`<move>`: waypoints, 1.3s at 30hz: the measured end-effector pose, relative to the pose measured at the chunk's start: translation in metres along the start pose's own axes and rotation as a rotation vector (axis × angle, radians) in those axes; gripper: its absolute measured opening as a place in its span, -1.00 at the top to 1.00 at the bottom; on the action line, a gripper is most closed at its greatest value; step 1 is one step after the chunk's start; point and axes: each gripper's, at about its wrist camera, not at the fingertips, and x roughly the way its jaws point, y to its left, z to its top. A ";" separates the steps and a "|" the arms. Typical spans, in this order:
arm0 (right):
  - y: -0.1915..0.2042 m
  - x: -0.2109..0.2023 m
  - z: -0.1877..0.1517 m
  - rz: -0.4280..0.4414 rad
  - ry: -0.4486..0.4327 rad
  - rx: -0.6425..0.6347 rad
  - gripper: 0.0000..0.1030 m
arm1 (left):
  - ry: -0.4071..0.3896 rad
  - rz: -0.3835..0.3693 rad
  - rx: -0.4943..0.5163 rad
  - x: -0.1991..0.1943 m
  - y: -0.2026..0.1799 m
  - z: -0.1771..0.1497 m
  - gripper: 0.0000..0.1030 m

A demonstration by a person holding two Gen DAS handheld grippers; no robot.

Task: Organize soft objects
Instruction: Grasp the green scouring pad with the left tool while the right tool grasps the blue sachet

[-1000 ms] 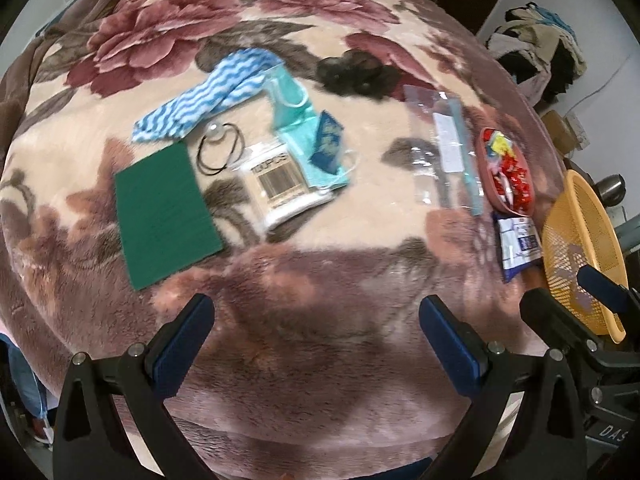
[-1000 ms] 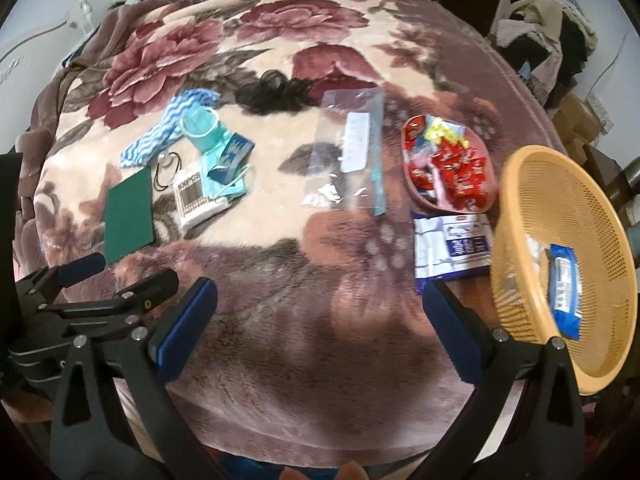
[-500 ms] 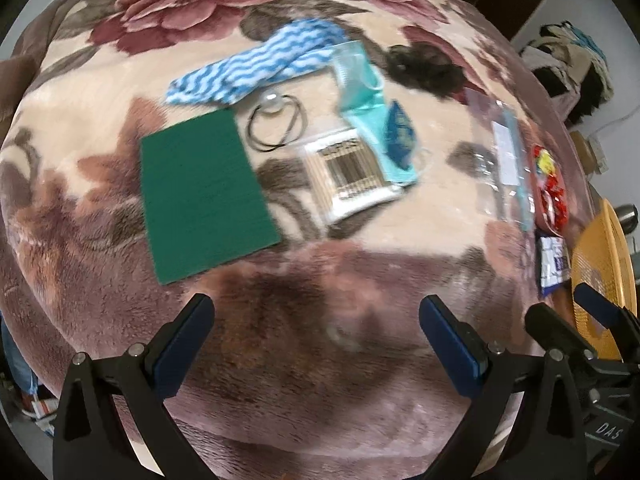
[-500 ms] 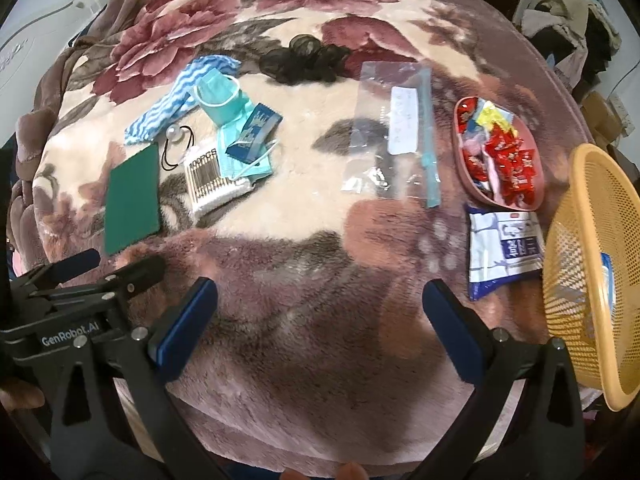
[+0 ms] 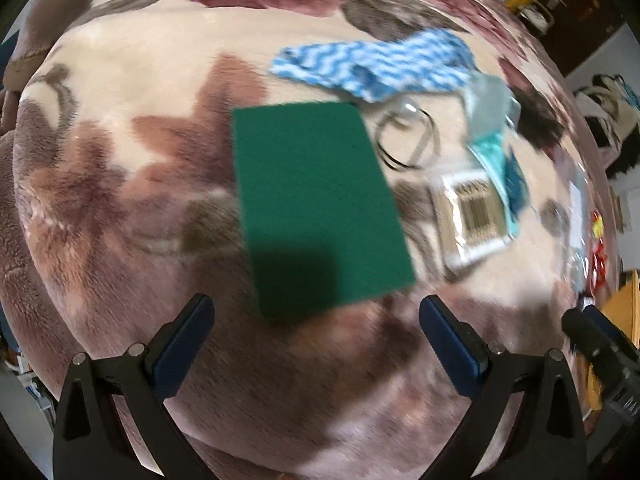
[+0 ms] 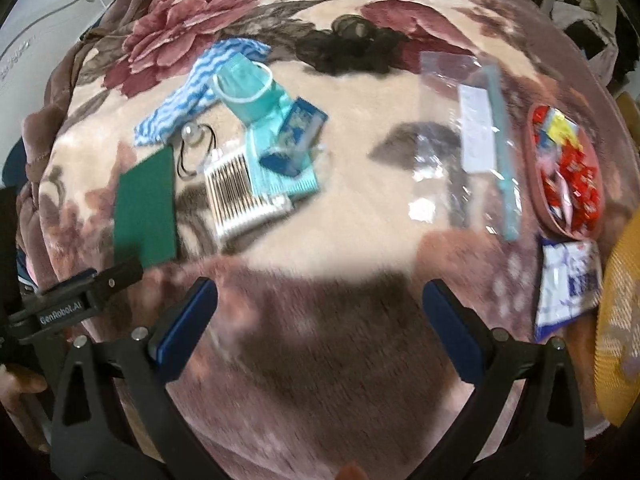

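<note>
Now: green pad (image 5: 316, 204) dead ahead of the left gripper (image 5: 316, 340).

Pad lies flat on the blanket (image 5: 120, 160), long axis running away from the spread, empty jaws, near edge just beyond the tips. The right gripper (image 6: 320, 320), also spread and empty, sits farther off; the pad lies to its left.

A flat green rectangular pad (image 5: 316, 204) is laid on the floral blanket. A blue-and-white wavy-striped cloth (image 5: 380, 65) is stretched just beyond it, crumpled. A teal face mask (image 6: 246, 88) is bunched beside the cloth, partly overlapping a cotton swab pack (image 6: 240, 196).
</note>
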 end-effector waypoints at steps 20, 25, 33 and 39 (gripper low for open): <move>-0.010 0.075 0.091 0.201 0.050 0.179 0.20 | 0.012 0.030 -0.082 0.036 0.018 0.048 -0.99; -0.007 0.091 0.094 0.198 0.078 0.168 0.47 | 0.026 0.061 -0.080 0.047 0.011 0.052 -0.99; -0.011 0.052 0.083 0.156 -0.056 0.094 0.48 | 0.023 0.103 -0.086 0.066 -0.021 0.075 -0.99; -0.010 0.021 0.074 0.101 -0.162 0.022 0.48 | 0.034 0.197 -0.060 0.081 -0.045 0.081 -1.00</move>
